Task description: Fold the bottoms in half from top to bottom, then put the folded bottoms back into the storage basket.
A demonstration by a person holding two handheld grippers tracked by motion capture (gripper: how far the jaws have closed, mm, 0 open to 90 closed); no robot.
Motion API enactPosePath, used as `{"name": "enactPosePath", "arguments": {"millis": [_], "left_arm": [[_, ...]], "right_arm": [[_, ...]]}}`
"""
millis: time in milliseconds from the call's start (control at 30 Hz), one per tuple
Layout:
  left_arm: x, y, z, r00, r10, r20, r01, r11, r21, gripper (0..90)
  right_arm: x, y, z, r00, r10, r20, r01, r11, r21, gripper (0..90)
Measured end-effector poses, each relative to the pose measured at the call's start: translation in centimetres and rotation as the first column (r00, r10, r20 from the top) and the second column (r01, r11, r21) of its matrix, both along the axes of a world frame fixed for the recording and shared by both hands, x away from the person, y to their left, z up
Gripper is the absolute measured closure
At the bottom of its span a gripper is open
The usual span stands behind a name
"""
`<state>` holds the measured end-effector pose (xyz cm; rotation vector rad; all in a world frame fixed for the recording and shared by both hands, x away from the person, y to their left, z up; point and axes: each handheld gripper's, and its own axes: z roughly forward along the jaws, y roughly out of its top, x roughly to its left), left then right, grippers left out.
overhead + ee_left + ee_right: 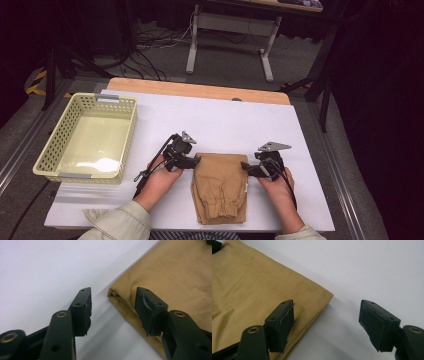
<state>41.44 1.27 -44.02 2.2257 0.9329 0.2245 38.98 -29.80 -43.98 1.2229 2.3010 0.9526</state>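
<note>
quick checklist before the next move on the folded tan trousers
1. Left gripper open, nothing pinched: ok; the cloth's corner lies in its gap.
2. Right gripper open: ok; its fingers straddle the cloth's edge without pressing it.
3. Folded tan trousers flat on the white table, fold intact: ok.
4. Both grippers at the far corners, one on each side: ok.
5. Yellow basket empty, ready to receive: ok.
6. Lower fingers under every layer of the fold: cannot tell.
</note>
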Motion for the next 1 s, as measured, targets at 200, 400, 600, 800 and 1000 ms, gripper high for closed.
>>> {"name": "enactPosePath", "arguments": {"millis": [200,400,600,800,1000], "left_arm": [[-1.2,0.3,1.0,0.9987,-0.05,0.007,0.05,0.9981,-0.036,42.1],[-1.9,0.5,1.1,0.9974,-0.072,-0.006,0.071,0.9962,-0.05,37.9],[-2.2,0.4,0.9,0.9953,-0.093,-0.029,0.091,0.9946,-0.05,32.1],[-2.6,0.1,0.8,0.9921,-0.109,-0.062,0.107,0.9939,-0.028,26.8],[-3.1,-0.4,0.6,0.9891,-0.117,-0.089,0.117,0.9932,-0.005,23.0]], "right_arm": [[-1.9,-0.5,1.2,0.999,0.044,-0.004,-0.044,0.997,0.066,19.6],[-2.8,0.0,1.5,0.9961,0.084,-0.024,-0.082,0.994,0.074,15.5],[-3.2,0.8,1.2,0.9915,0.12,-0.05,-0.117,0.991,0.058,13.2],[-3.8,1.3,0.9,0.9884,0.139,-0.062,-0.136,0.99,0.042,12.2],[-4.2,1.6,0.6,0.9854,0.15,-0.081,-0.148,0.989,0.031,11.8]]}}
